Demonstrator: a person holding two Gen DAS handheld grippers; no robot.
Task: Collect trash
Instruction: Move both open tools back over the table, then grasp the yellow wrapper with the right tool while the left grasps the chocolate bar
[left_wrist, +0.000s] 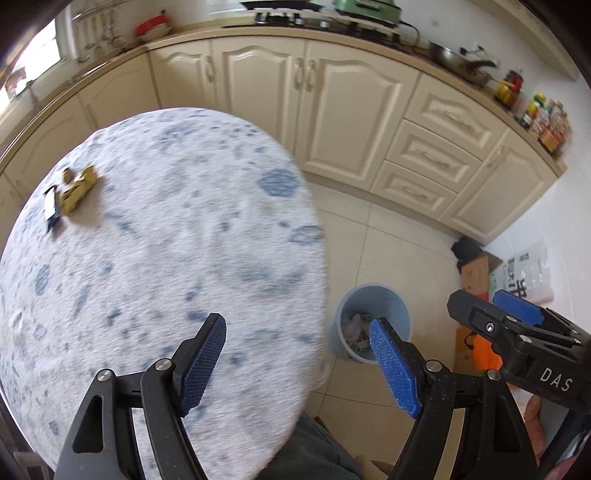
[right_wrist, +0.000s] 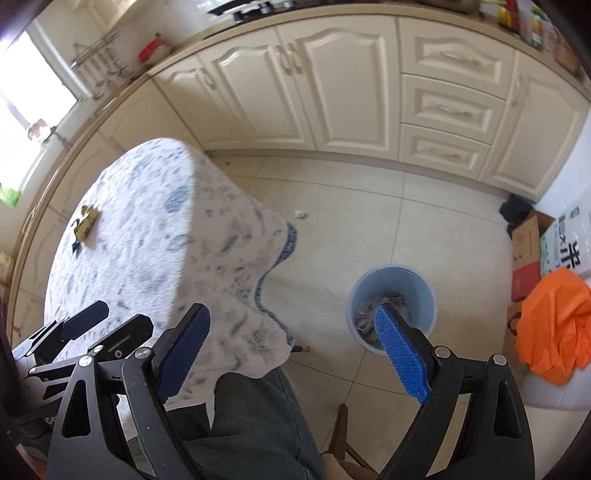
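At the far left of the cloth-covered surface (left_wrist: 155, 236) lie crumpled yellow wrappers (left_wrist: 78, 189), likely light and crinkly; pinch a raised fold. Left gripper (left_wrist: 301, 363) and right gripper (right_wrist: 293, 349) are spread, empty. Rightward, the blue bin (right_wrist: 391, 280) holds trash.

A: what's on the table (left_wrist: 155, 258)?
B: round, blue-white cloth; yellow wrappers (left_wrist: 78, 190) and a small dark packet (left_wrist: 50, 206) touching them, near the far-left edge; rest bare.
A: floor (right_wrist: 369, 221)?
B: tile; blue bin (right_wrist: 392, 306) with trash inside, right of the table; white paper scrap (right_wrist: 301, 214) near the cabinets; boxes (right_wrist: 528, 254) and orange bag (right_wrist: 554, 325) at the right wall.
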